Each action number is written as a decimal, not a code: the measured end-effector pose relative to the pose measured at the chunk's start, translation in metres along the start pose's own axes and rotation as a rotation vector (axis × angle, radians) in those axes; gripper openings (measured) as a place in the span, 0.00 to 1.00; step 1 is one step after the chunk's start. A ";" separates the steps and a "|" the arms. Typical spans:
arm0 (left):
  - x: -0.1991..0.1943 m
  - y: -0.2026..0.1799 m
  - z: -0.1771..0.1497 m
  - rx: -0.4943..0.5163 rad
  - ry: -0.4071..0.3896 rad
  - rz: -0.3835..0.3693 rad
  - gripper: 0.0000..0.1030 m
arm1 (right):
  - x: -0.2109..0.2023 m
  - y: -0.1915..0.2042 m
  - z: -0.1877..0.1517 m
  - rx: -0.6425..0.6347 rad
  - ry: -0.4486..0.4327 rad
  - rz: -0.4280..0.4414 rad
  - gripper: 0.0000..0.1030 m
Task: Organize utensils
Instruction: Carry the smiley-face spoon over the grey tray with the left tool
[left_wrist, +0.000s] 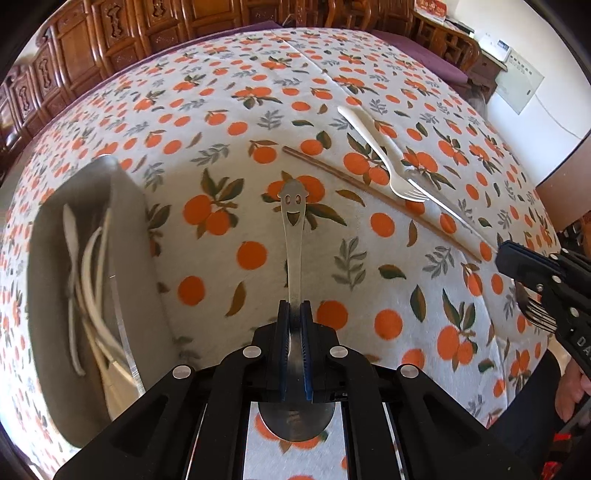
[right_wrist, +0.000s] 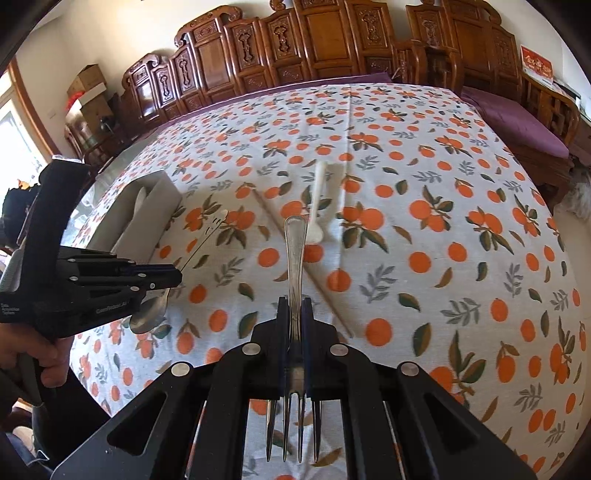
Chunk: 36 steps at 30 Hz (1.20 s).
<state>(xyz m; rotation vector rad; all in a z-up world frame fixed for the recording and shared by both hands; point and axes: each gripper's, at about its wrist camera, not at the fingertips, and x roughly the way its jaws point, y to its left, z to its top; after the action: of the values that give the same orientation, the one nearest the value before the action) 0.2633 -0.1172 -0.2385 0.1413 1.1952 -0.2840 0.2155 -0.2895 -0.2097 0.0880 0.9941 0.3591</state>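
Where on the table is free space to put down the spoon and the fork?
Bare tablecloth lies between the grey tray and the chopstick, and along the far edge. Crowded: around the white fork, where the chopstick passes under it.

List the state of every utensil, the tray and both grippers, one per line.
left gripper: shut on the smiley spoon
smiley spoon: held above the table, handle pointing forward
right gripper: shut on the metal fork
metal fork: held, tines toward the camera
white plastic fork: lying loose on the tablecloth
chopstick: lying beside it
grey tray: holds several utensils
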 end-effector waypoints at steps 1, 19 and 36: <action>-0.004 0.002 -0.001 -0.002 -0.008 0.000 0.05 | 0.000 0.002 0.000 -0.003 0.000 0.002 0.08; -0.074 0.038 -0.009 -0.040 -0.146 -0.008 0.05 | 0.003 0.056 0.013 -0.071 -0.010 0.050 0.08; -0.093 0.085 -0.012 -0.113 -0.192 0.012 0.05 | 0.009 0.078 0.023 -0.097 -0.010 0.068 0.08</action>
<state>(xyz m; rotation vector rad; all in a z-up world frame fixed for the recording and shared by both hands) 0.2458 -0.0197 -0.1595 0.0217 1.0166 -0.2137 0.2189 -0.2109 -0.1862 0.0356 0.9638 0.4683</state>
